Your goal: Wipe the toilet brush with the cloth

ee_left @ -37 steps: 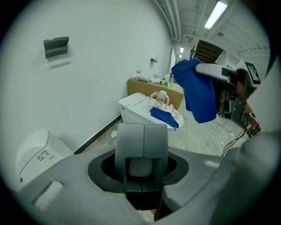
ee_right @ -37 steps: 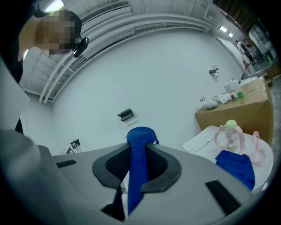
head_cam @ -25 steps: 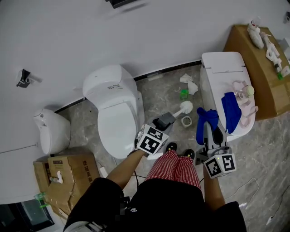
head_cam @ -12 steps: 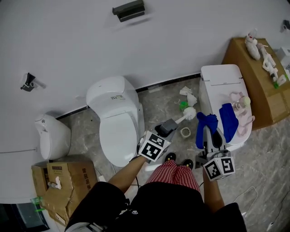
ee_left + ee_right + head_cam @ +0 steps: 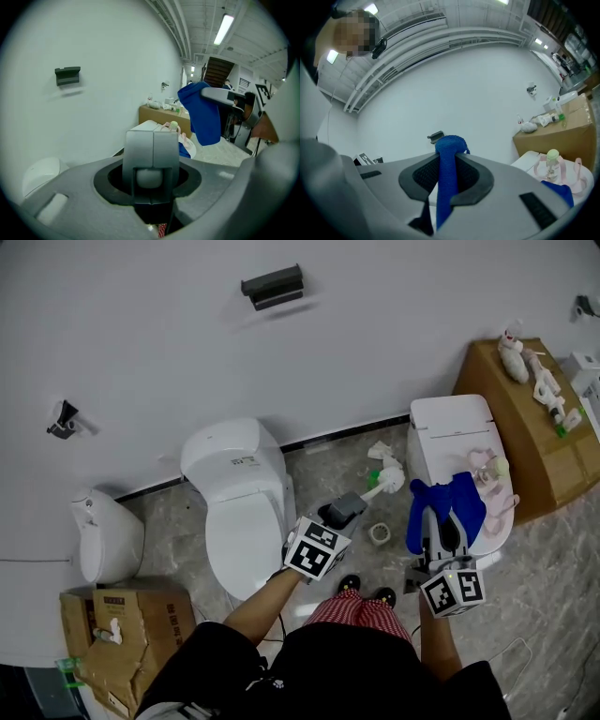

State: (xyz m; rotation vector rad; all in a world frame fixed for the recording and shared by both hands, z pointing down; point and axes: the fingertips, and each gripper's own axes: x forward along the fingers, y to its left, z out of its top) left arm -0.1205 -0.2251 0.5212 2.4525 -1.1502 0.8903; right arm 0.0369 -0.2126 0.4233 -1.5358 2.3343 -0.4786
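- Both grippers are higher now; left gripper (image 5: 343, 510) clenches the toilet brush (image 5: 386, 476), right gripper (image 5: 442, 532) pinches the cloth (image 5: 424, 507)
- Brush's long axis slants toward the cloth, head near its left side

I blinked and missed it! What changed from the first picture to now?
Both hands went up a little. The left hand-held gripper lifted the toilet brush, so its white head now shows further from the tape roll on the floor. The right hand-held gripper raised the blue cloth beside it. Nothing was grabbed or dropped: each keeps its grip, and brush and cloth do not touch yet.
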